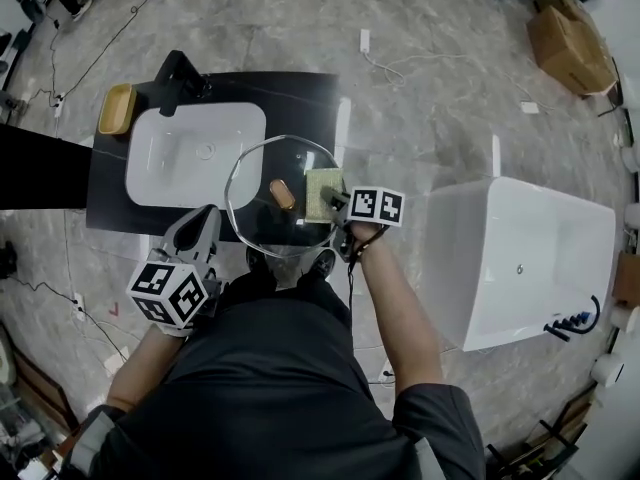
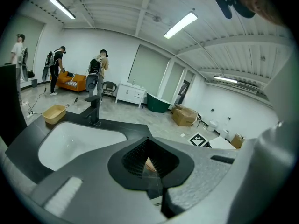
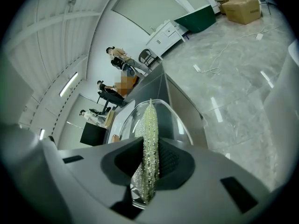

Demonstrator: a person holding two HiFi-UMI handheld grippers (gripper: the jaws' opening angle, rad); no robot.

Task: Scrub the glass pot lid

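Gripping the glass pot lid [image 1: 255, 180] at its 7 o'clock rim with the left gripper [image 1: 205, 226]; jaws pinched tight on the thin glass edge, as seen edge-on in the left gripper view. Held up off the dark counter [image 1: 300, 98], roughly level, partly overlapping the 3 o'clock side of the white basin [image 1: 190, 158]. Probably kept over the basin and counter so that drips land there rather than on the floor. Gripped at the rim, likely to leave the whole face free for scrubbing.

Clenching a yellow-green sponge [image 1: 321, 190] in the right gripper [image 1: 338, 206], jaws squeezed on its flanks with the long edge pointing forward. Pressed against the lid near its 3 o'clock rim, just beside the wooden knob [image 1: 283, 194] at centre. Cannot tell from these views how hard the contact is.

Pose: left forearm drawn in low at 7 o'clock of the head view, marker cube toward the body, jaws pointing toward 1 o'clock. Right forearm [image 1: 395, 288] stretched forward from 5 o'clock, wrist straight, gripper reaching toward 11 o'clock. Placed on opposite sides of the lid, presumably so the left clamp braces against the sponge's push.

Judged as mid-scrub on the lid's right half.
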